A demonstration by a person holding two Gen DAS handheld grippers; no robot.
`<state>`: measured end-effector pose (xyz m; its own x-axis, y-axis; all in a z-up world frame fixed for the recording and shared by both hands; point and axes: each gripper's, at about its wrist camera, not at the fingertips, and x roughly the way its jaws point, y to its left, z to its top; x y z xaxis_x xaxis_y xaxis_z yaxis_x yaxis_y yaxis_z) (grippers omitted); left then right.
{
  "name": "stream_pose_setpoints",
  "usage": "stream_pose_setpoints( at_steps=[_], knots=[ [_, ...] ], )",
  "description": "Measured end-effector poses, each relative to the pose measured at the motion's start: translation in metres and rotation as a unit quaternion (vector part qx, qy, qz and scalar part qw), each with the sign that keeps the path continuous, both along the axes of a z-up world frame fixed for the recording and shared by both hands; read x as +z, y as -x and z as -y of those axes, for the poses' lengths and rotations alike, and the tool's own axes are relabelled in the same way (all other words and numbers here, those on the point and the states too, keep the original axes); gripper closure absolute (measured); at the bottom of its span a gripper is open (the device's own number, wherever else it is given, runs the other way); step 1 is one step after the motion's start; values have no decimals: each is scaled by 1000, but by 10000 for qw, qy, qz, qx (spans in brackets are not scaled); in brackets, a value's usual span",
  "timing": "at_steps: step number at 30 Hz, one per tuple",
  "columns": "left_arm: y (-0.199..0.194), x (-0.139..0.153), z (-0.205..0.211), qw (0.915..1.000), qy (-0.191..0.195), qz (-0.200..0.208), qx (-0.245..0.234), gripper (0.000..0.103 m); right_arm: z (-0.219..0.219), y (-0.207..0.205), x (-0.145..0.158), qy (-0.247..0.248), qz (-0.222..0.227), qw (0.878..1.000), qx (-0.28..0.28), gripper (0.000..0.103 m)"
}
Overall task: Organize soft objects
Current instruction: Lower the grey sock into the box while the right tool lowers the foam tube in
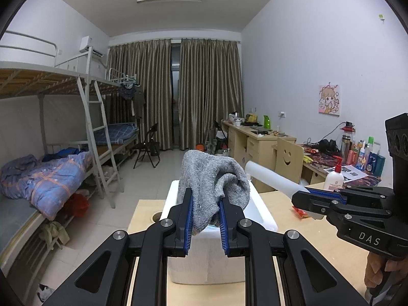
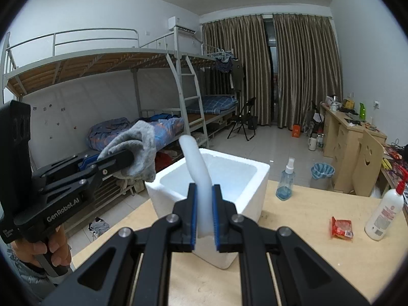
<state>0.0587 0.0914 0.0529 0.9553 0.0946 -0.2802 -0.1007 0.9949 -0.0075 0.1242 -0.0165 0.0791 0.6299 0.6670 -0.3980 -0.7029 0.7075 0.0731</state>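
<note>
Foam box (image 2: 211, 176) sits open on the table, light enough to tip if you knock its rim. Your left gripper (image 1: 205, 214) clamps a grey knit cloth (image 1: 214, 178) above it; loose folds could snag outside. Your right gripper (image 2: 204, 214) pinches a white foam tube (image 2: 197, 168), which may spring out.

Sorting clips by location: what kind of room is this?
Most likely a shared dormitory room: grey metal bunk beds with ladders, a row of light wooden desks along the wall, and long brown curtains.

Dorm room — bunk beds (image 1: 51, 127), brown curtains (image 1: 204, 89)
</note>
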Motion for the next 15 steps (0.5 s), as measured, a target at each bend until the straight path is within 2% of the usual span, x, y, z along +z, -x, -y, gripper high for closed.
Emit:
stream_pose_setpoints(
  at_steps=[15],
  knots=[
    [-33, 7, -6, 10000, -19, -91, 2, 84, -3, -29, 9, -17, -28, 9999, -135, 90]
  ],
)
